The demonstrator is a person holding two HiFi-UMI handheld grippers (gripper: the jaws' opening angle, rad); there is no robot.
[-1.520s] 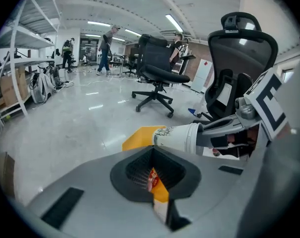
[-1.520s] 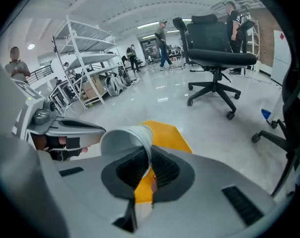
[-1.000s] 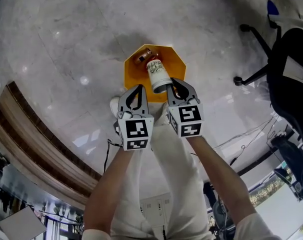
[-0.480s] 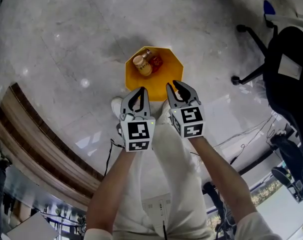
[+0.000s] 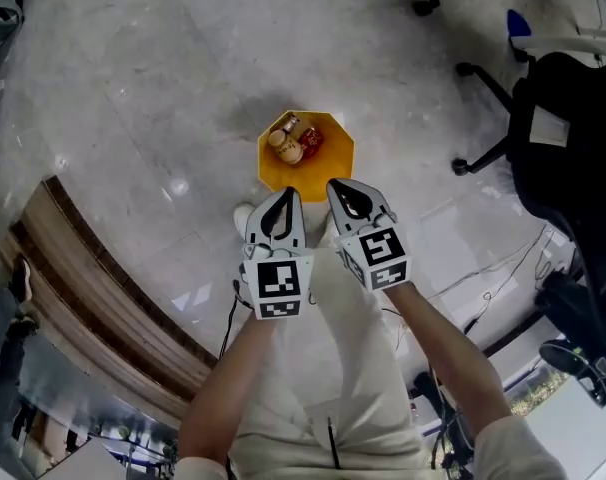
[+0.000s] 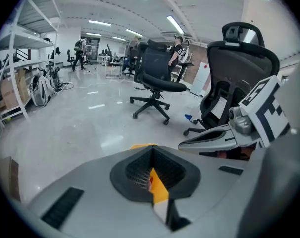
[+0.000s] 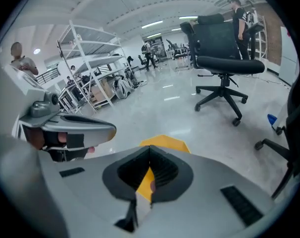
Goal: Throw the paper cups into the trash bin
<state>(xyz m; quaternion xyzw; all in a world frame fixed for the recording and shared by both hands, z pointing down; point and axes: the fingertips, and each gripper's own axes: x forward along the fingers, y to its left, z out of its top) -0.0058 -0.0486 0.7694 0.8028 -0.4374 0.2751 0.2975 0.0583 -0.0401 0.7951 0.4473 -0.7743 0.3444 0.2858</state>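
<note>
A yellow octagonal trash bin [image 5: 335, 150] stands on the pale floor just beyond both grippers. Inside it lie a paper cup [image 5: 282, 145], seen bottom up, and a red item [image 5: 310, 141]. My left gripper [image 5: 291, 194] and right gripper [image 5: 335, 187] hang side by side above the near rim, both shut with nothing between the jaws. In the left gripper view the bin [image 6: 140, 147] shows as a yellow sliver past the closed jaws, with the right gripper [image 6: 182, 146] to the right. In the right gripper view the bin [image 7: 166, 144] peeks over the closed jaws.
A black office chair [image 5: 568, 118] stands at the right, its wheeled base [image 5: 465, 164] near the bin. A curved wooden ledge [image 5: 103, 293] runs along the lower left. Cables [image 5: 493, 278] trail on the floor at right. Shelving racks [image 7: 98, 63] and more chairs [image 6: 157, 78] stand farther off.
The paper cup that my right gripper held over the bin now lies inside it. The right jaws let go and closed again. Both grippers have drawn back from the bin.
</note>
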